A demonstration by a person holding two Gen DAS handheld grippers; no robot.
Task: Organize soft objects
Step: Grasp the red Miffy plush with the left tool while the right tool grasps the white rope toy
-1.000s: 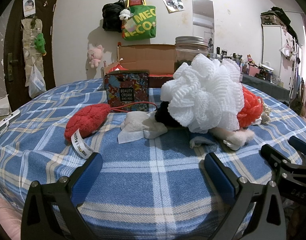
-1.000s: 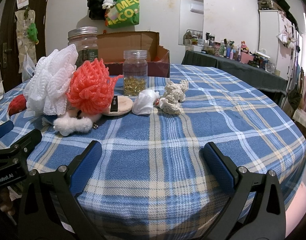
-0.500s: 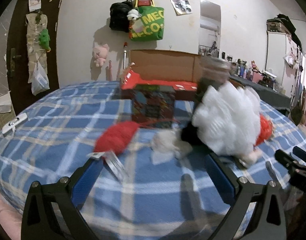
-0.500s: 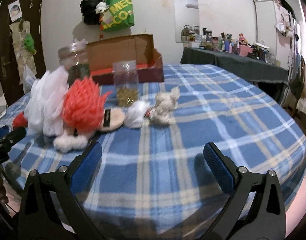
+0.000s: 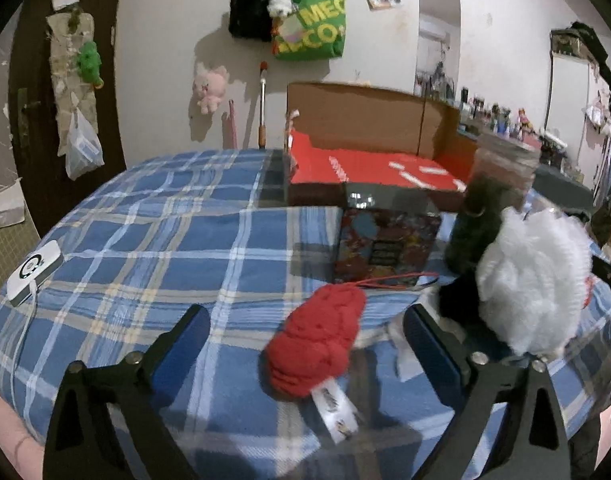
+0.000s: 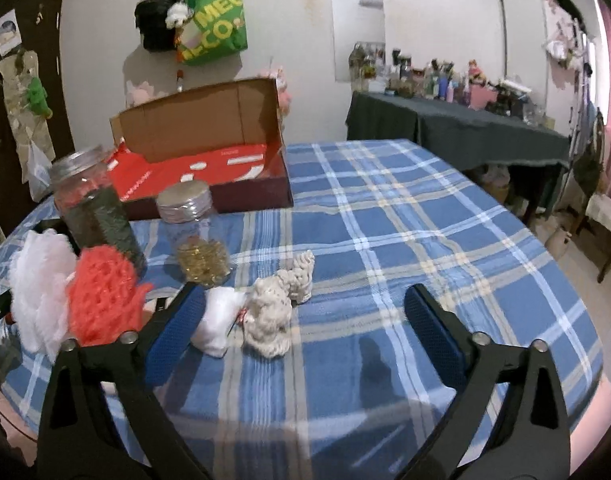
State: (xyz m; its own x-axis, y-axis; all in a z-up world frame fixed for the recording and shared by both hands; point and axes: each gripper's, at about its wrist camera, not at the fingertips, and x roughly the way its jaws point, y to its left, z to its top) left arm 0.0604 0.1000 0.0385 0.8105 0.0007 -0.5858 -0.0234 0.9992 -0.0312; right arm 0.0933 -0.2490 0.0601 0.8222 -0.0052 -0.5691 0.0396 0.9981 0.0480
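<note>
Near the open cardboard box (image 6: 209, 160), soft items cluster. Your left claw (image 5: 305, 344), closing, straddles the red knit piece (image 5: 317, 344) unpinched; your right claw (image 6: 305, 328), closing, frames the cream rope toy (image 6: 271, 320), ready to lift.

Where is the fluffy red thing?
In the left wrist view, the red knitted thing lies on the checked cloth, just before the patterned tin, left of the white pouf.

**Bystanders on the plaid surface**

We see an open cardboard box (image 6: 209, 160) at the back, two lidded glass jars (image 6: 195, 232) before it, a patterned tin (image 5: 385, 244), a white device (image 5: 33, 270) at the edge, and a green bag (image 5: 309, 28) on the wall.
</note>
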